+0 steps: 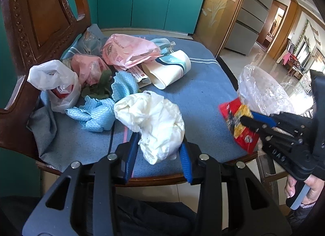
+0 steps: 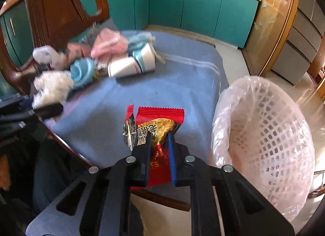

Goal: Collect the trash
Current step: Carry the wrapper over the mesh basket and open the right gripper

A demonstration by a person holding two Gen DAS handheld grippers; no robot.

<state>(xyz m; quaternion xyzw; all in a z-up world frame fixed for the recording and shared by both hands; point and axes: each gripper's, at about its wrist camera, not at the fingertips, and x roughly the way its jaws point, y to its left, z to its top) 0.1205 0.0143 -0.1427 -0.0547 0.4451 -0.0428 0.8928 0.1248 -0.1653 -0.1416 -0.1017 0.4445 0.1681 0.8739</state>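
My left gripper (image 1: pixel 160 146) is shut on a crumpled white plastic bag (image 1: pixel 152 122) at the front of the blue cushion (image 1: pixel 199 93). My right gripper (image 2: pixel 159 136) is shut on a red snack wrapper (image 2: pixel 158 122) and holds it above the cushion's right front part, left of the lined white basket (image 2: pixel 264 134). The right gripper (image 1: pixel 245 119), the wrapper (image 1: pixel 237 122) and the basket's liner (image 1: pixel 262 91) also show in the left wrist view. More trash lies at the back left: pink bags (image 1: pixel 128 50), a white paper cup (image 1: pixel 168 71), blue cloths (image 1: pixel 97 112), a white bag (image 1: pixel 54 85).
The cushion lies on a wooden chair with a carved back (image 1: pixel 40 18). Teal cabinets (image 1: pixel 150 2) stand behind. A grey fridge (image 1: pixel 254 12) stands at the right on a shiny tiled floor. A person's hand (image 1: pixel 300 191) holds the right gripper's handle.
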